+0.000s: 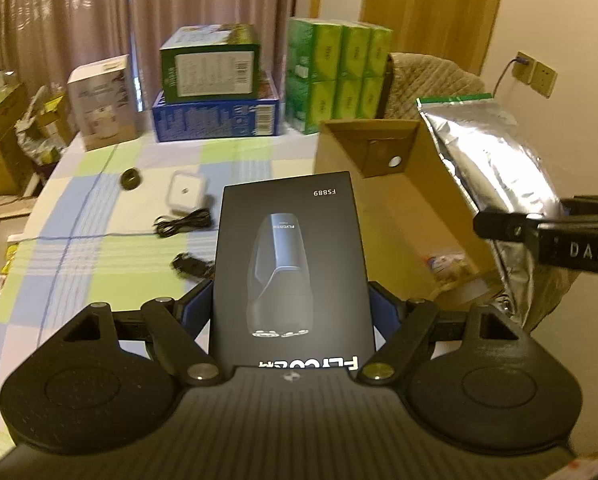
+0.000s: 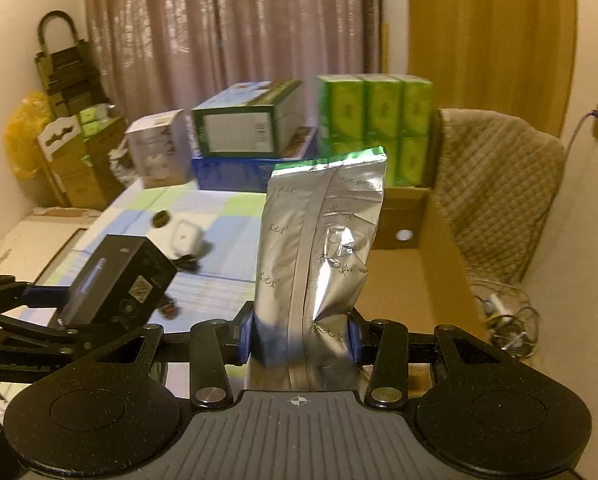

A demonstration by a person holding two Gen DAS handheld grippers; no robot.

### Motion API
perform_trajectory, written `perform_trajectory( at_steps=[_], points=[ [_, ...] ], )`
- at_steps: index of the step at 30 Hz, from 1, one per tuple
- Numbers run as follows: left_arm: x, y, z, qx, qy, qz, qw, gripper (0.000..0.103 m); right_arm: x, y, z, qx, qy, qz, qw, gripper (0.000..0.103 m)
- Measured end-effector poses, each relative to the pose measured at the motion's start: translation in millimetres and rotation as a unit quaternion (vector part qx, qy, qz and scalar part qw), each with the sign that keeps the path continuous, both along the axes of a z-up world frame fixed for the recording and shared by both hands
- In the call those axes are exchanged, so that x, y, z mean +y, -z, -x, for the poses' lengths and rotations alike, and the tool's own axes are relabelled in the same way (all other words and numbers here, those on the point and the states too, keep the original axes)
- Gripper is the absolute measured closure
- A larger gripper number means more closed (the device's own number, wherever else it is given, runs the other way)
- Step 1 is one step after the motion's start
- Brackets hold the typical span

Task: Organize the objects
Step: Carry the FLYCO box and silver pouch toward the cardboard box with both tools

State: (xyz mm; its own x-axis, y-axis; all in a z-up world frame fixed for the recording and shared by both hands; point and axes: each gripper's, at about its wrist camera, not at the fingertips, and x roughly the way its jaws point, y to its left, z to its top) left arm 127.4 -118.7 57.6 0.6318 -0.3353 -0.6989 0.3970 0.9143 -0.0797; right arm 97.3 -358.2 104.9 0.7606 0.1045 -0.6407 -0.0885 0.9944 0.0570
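A black shaver box [image 1: 289,264] printed FS889 stands upright between the blue pads of my left gripper [image 1: 290,308], which is shut on its lower sides. In the right wrist view the same black box [image 2: 119,280] shows at the left, clamped in the left gripper [image 2: 71,308]. My right gripper [image 2: 301,336] is shut on the bottom of a crinkled silver foil bag [image 2: 323,248] with a green top edge. From the left wrist view the foil bag [image 1: 487,160] hangs over an open cardboard box [image 1: 399,200], with the right gripper [image 1: 495,224] at the right edge.
On the checked tablecloth [image 1: 79,240] lie a white square charger [image 1: 187,196], black cables [image 1: 183,224] and a small round black item [image 1: 130,179]. Stacked cartons [image 1: 215,92] and green tissue packs [image 1: 339,76] line the back. A quilted chair [image 2: 499,188] stands behind the cardboard box [image 2: 419,280].
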Motion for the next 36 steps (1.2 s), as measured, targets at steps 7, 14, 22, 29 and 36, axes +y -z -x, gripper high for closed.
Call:
perform_trajectory(
  at_steps=[7, 14, 22, 29, 36],
  points=[
    [-45.3, -8.8, -12.3, -0.005, 0.032, 0.006, 0.9994, 0.026, -35.9, 4.1, -9.5, 0.012, 0.016, 0.007, 1.0, 0.062],
    [-89.0, -10.3, -28.1, -0.004, 0.059, 0.012, 0.9982, 0.026, -69.3, 8.8, -24.9, 0.024, 0.035, -0.009, 0.999, 0.062],
    [-125.2, -5.7, -46.9, 0.009, 0.07, 0.021, 0.9973, 0.026, -92.6, 17.2, -38.0, 0.032, 0.046, -0.013, 0.998, 0.062],
    [-147.3, -2.3, -57.0, 0.017, 0.069, 0.025, 0.9972, 0.026, -105.7, 23.9, -43.9, 0.034, 0.052, -0.021, 0.998, 0.062],
    [-156.7, 3.5, -64.2, 0.026, 0.067, 0.027, 0.9971, 0.026, -112.9, 29.1, -49.1, 0.037, 0.053, -0.021, 0.998, 0.062]
  ],
)
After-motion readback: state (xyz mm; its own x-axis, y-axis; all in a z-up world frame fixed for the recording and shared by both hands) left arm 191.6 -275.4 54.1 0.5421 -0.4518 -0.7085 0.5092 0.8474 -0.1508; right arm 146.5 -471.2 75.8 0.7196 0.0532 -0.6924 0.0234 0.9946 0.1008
